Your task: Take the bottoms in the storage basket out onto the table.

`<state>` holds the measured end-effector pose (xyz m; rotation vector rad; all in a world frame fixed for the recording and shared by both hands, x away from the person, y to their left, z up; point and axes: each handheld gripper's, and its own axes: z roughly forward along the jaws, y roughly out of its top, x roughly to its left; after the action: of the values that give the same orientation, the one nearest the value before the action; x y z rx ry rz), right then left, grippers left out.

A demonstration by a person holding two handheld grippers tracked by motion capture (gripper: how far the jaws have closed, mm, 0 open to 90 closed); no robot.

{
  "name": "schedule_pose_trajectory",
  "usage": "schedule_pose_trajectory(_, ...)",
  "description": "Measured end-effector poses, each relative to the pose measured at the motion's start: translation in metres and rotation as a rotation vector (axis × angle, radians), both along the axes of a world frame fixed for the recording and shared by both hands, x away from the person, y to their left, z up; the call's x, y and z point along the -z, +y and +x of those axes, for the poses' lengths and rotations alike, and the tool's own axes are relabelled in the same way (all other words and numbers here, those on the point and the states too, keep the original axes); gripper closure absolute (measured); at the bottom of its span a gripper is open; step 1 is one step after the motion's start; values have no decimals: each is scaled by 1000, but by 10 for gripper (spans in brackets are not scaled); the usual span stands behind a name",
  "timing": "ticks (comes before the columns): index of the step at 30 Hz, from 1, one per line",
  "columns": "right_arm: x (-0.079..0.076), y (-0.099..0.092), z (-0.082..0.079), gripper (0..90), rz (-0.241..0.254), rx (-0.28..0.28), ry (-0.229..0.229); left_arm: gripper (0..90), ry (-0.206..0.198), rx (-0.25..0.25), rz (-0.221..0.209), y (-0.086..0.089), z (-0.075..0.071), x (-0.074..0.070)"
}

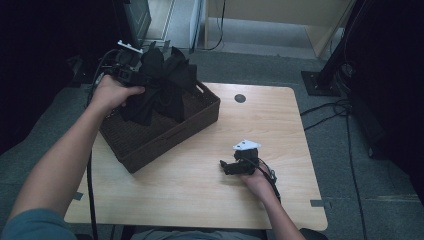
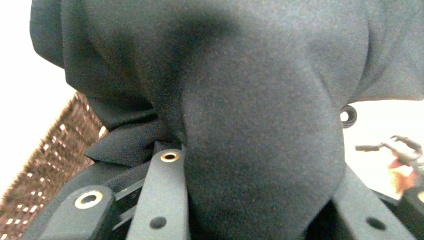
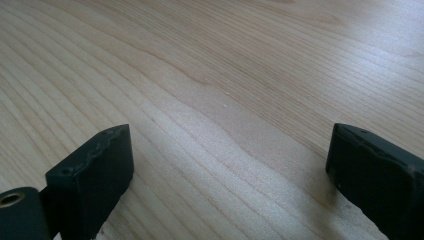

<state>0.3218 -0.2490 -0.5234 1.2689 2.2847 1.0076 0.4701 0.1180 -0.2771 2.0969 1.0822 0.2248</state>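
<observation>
A: Light wood table (image 1: 200, 170), dim room. The left gripper (image 1: 131, 70) is clamped on a black cloth (image 1: 160, 85), which hangs from it over the wicker basket (image 1: 165, 137).

B: And the right gripper (image 1: 239, 164) sits on the tabletop with its jaws wide apart, nothing between them.

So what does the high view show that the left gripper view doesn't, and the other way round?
High view alone: the whole wooden table, both forearms, and how the dark cloth hangs lifted above the woven basket while the right tongs rest on the table, open and empty. Left gripper view alone: the cloth bunched tight between the left tongs' black jaws, close up. Both share the cloth, a stretch of basket weave, the left tongs and the small dark table hole.
</observation>
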Motion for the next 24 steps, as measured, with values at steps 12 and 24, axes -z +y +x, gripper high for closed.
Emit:
schedule_pose_trajectory(12, -4, -8, 1, 133, 48, 40, 17, 670, -65, 38, -29, -11, -58, -45)
schedule_pose_trajectory(24, -18, -25, -2, 138, 64, 66, 20, 664, -35, 148, -65, -54, -108, -28)
